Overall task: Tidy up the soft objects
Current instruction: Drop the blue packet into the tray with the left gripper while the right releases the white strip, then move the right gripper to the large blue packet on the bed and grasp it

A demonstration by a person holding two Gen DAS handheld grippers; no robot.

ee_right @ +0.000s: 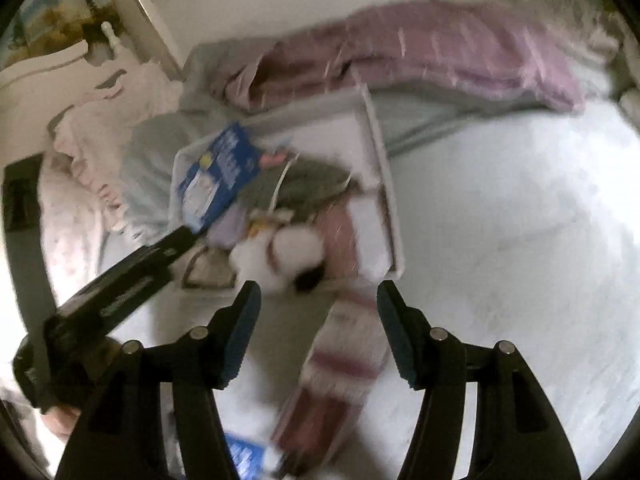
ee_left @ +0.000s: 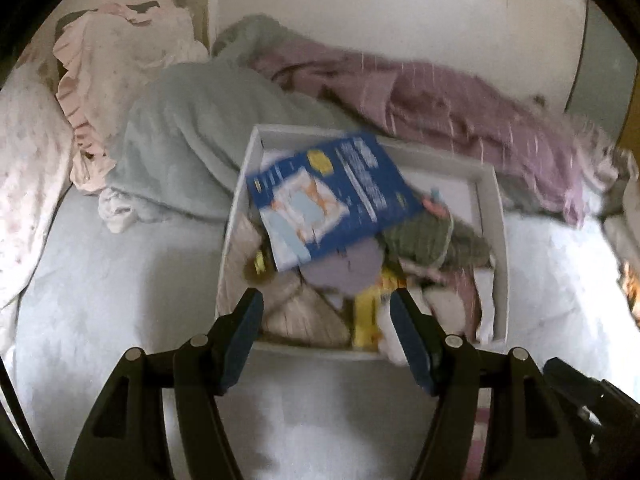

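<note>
1. Tongs, left (ee_left: 326,312): jaws apart, nothing btwn them, low centre of left view, aimed at white box (ee_left: 496,216) on the bed (ee_left: 120,280).
2. Right tongs (ee_right: 318,304): also apart, empty; striped cloth (ee_right: 348,344) trails under them, half out of box, prob. just dropped.
3. Box is mid-frame, piled w/ soft items: white plush (ee_right: 280,256), green knit (ee_left: 432,240), blue packet (ee_left: 332,196) on top.
4. Purple blanket (ee_left: 460,112) lies loose beyond box, upper right, not yet sorted.

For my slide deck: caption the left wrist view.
Open left gripper hovers over a white box of soft items topped by a blue package, on a bed.
</note>
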